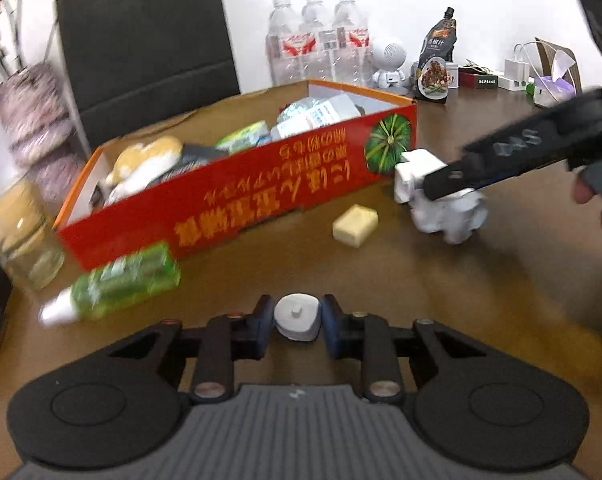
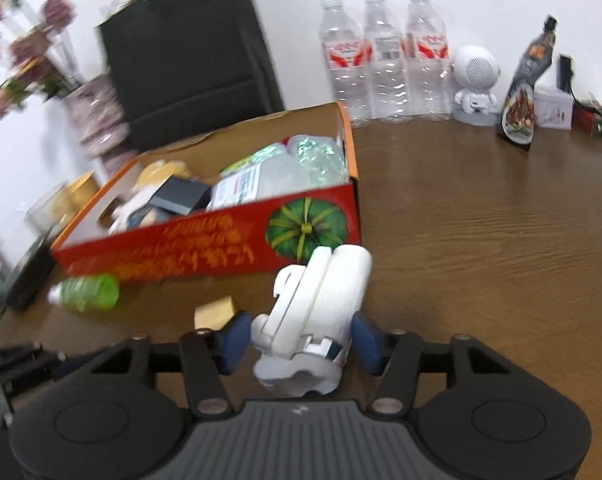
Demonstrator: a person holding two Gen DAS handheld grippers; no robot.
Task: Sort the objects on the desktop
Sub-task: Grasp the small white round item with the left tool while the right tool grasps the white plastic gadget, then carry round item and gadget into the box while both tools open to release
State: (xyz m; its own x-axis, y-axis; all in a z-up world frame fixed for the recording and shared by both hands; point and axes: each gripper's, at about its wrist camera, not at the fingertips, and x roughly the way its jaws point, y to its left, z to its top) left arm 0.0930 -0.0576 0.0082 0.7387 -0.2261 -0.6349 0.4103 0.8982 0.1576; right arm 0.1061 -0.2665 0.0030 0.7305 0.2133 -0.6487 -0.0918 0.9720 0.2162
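A red cardboard box (image 1: 261, 184) with a pumpkin picture holds several sorted items; it also shows in the right wrist view (image 2: 205, 252). My left gripper (image 1: 297, 318) is shut on a small grey-white cap-like object (image 1: 297, 316) above the table. My right gripper (image 2: 297, 340) is shut on a white robot toy (image 2: 317, 312), held just in front of the box's near right corner; the toy (image 1: 437, 200) and right gripper show in the left wrist view. A green bottle (image 1: 121, 280) and a pale yellow block (image 1: 355, 220) lie on the table before the box.
Three clear water bottles (image 2: 385, 60), a white robot speaker (image 2: 477, 84), a sauce pouch (image 2: 525, 92) and small boxes stand along the back wall. A black bag (image 2: 189, 52), a flower vase (image 1: 33, 120) and a glass jar (image 1: 21, 236) stand left of the box.
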